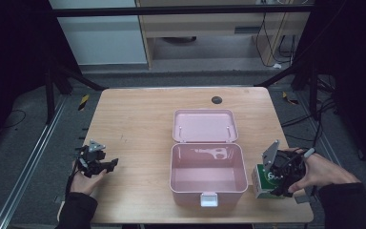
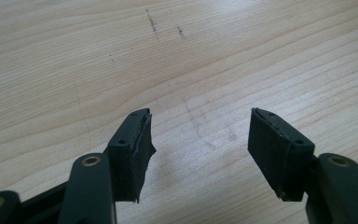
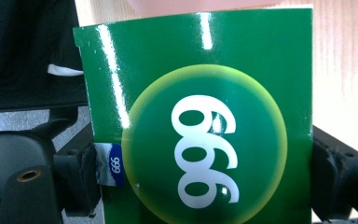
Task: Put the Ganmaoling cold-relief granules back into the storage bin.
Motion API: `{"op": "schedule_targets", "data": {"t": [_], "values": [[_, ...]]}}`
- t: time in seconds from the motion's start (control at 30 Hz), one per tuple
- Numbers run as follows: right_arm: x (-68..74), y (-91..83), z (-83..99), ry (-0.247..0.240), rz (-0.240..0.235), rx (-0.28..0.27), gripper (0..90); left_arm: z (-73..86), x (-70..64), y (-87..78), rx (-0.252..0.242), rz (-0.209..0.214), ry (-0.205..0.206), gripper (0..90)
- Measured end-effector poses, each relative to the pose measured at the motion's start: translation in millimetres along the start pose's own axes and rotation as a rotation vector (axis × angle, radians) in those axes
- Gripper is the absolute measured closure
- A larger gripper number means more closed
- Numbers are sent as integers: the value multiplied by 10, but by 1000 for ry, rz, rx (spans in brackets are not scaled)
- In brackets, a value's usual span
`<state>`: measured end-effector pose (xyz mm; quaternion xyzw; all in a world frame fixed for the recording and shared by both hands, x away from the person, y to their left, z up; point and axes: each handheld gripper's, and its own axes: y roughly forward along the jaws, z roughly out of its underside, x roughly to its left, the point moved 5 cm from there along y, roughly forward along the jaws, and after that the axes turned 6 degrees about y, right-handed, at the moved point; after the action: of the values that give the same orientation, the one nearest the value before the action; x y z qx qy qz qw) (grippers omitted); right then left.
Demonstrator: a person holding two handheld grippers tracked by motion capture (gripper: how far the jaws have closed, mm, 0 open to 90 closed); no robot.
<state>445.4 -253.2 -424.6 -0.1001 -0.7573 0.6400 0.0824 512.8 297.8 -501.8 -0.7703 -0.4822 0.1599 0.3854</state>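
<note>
The green carton (image 1: 263,179) printed with "999" in a pale ring sits at the lower right of the high view, on the bench (image 1: 138,124) close to its near edge and just beside the right wall of the pink box (image 1: 208,177). The right gripper (image 1: 279,179) pinches it across its width: in the right gripper view the glossy green face (image 3: 205,126) stands between the two black jaws, each pressed against a side edge. It looks like a light, thin-walled cardboard pack, stiff along its edges but likely to dent on the broad faces, and the shiny print may be slippery; gripping across the narrow sides, as here, seems the safest hold, with moderate squeeze.

The pink box stands open at the lower centre of the high view, its lid (image 1: 205,126) laid back flat behind it and a white latch (image 1: 208,199) at its front.

The left gripper (image 1: 106,165) rests at the lower left over bare wood, jaws spread apart and holding nothing.
</note>
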Motion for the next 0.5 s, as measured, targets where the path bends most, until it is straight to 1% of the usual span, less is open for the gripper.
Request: {"op": "schedule_targets", "data": {"t": [0.07, 0.1, 0.2, 0.3, 0.33, 0.37, 0.4, 0.43, 0.47, 0.5], "values": [[6, -28, -10, 7, -1, 1, 160, 0, -1, -1, 0, 1, 0, 393], [2, -85, -32, 9, -2, 4, 160, 1, 1, -1, 0, 1, 0, 393], [-9, -180, -67, 11, -3, -4, 160, 2, 5, -2, -1, 2, -2, 393], [-21, -290, -108, 18, 9, 3, 161, 3, 5, -2, 0, 2, -1, 393], [-21, -290, -108, 18, 9, 3, 161, 3, 5, -2, 0, 2, -1, 394], [-35, -368, -142, 14, 20, -5, 160, 3, 4, -1, 1, 2, 1, 393], [-35, -368, -142, 14, 20, -5, 160, 3, 4, -1, 1, 2, 1, 393], [-40, -451, -174, 16, 29, -14, 160, 3, 4, 1, 2, 1, 1, 393], [-40, -451, -174, 16, 29, -14, 160, 3, 4, 1, 2, 1, 1, 393], [-42, -494, -187, 20, 37, -18, 160, 4, 3, 2, 3, 2, 1, 393]]}}
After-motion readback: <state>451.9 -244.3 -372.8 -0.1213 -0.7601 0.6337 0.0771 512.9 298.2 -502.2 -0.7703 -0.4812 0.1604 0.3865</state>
